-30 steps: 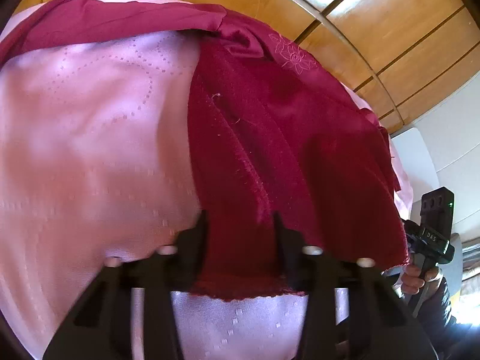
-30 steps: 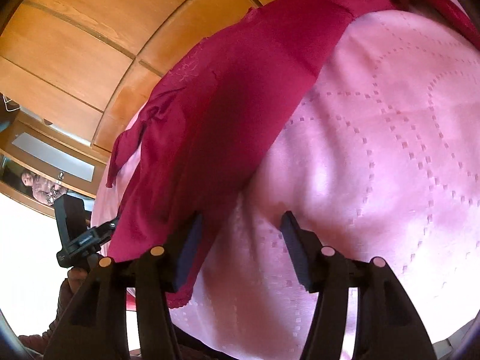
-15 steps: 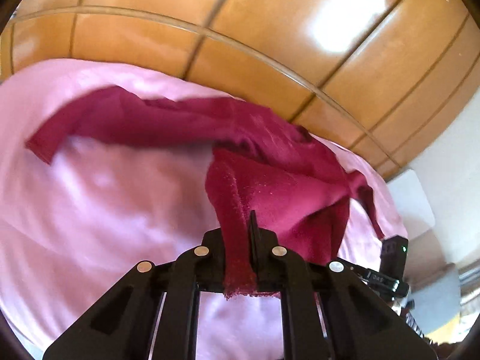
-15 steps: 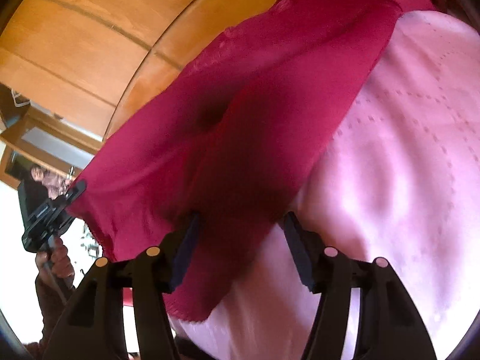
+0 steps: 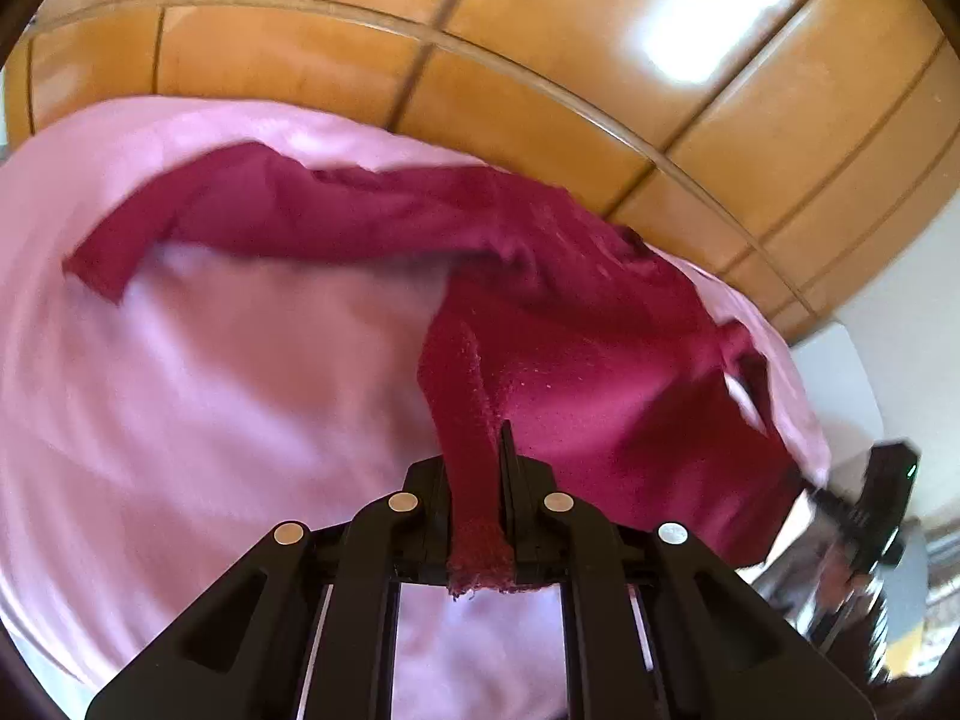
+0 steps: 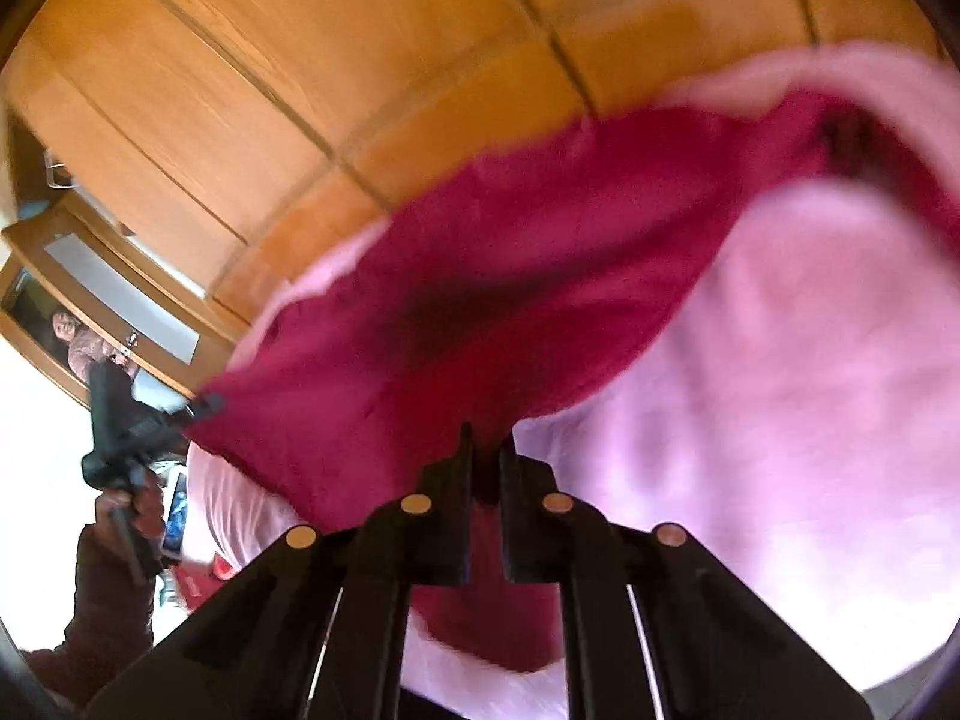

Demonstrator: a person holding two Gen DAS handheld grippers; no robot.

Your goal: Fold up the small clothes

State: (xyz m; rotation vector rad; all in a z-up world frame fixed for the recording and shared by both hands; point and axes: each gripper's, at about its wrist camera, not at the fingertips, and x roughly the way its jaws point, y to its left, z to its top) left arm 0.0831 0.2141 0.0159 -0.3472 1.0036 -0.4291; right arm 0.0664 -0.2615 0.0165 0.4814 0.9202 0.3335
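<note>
**A:** What did the room look like?

**B:** A pink bedspread (image 5: 198, 396) covered the surface, faintly patterned and motion-blurred. Behind it stood glossy wooden wardrobe panels (image 5: 540, 90) with a bright light glare on them. From the right wrist view, a framed mirror (image 6: 114, 294) sat at the left edge with a person's reflection in it.

**A:** Any writing or brand to read?

**B:** Nothing legible; both views were too blurred.

**A:** And the garment?

**B:** The crimson garment (image 5: 576, 348) was partly lifted off the bedspread, with one long end trailing to the left across the pink cloth. The left gripper (image 5: 501, 468) had its jaws pressed together on a narrow strip of the hem, and the frayed edge hung out below the fingers.

**A:** The other one?

**B:** The right gripper (image 6: 486, 456) was also pinched on the garment, its jaws nearly touching with dark red cloth between them. The fabric stretched away from it, up and leftward, toward the other hand-held gripper seen at the left edge.
</note>
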